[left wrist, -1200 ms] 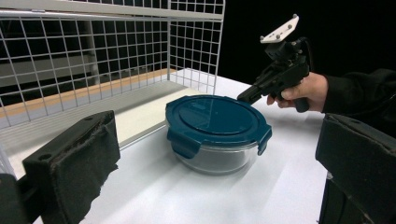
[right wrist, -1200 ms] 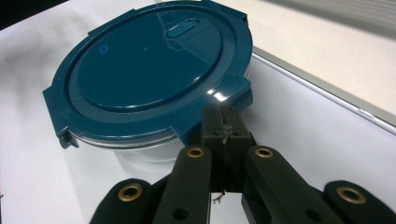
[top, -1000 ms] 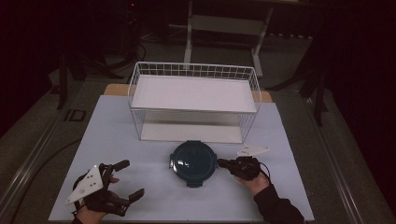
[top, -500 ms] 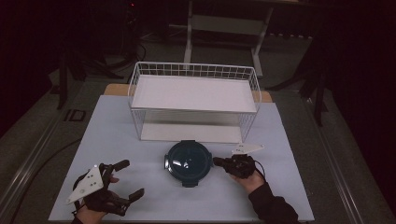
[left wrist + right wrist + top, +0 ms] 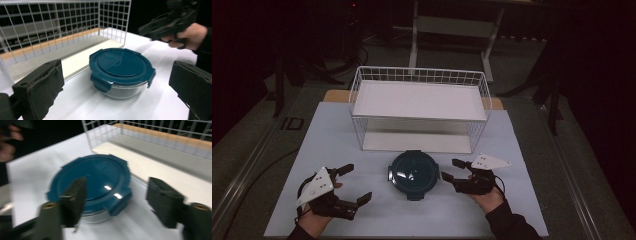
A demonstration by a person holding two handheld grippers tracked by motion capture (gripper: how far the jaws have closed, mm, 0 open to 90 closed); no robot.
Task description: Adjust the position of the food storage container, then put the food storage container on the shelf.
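A round glass container [image 5: 413, 174] with a dark blue clip-on lid [image 5: 120, 63] sits on the white table [image 5: 522, 200], near the middle of its near half. The lid is on and its side clips are folded down. Just beyond the container, on the far half of the table, stands a white wire basket [image 5: 419, 75] raised on wire legs, with a white board lying in it and the tabletop showing under it.

The right gripper [image 5: 451, 171] is held just to the right of the container, level with it, and points left at its side. Its jaws stand apart with nothing between them; the nearer jaw tip lies close to the container's right clip, though I cannot tell whether it touches. In the right gripper view the two black jaws frame the lid, one on each side, and the picture is blurred.

The left gripper [image 5: 356, 185] is at the near left of the table, well apart from the container, and points right toward it. Its jaws are spread wide and empty. In the left gripper view the container stands between the two jaw pads, farther off, with the person's other hand [image 5: 187, 36] and its gripper at the upper right.
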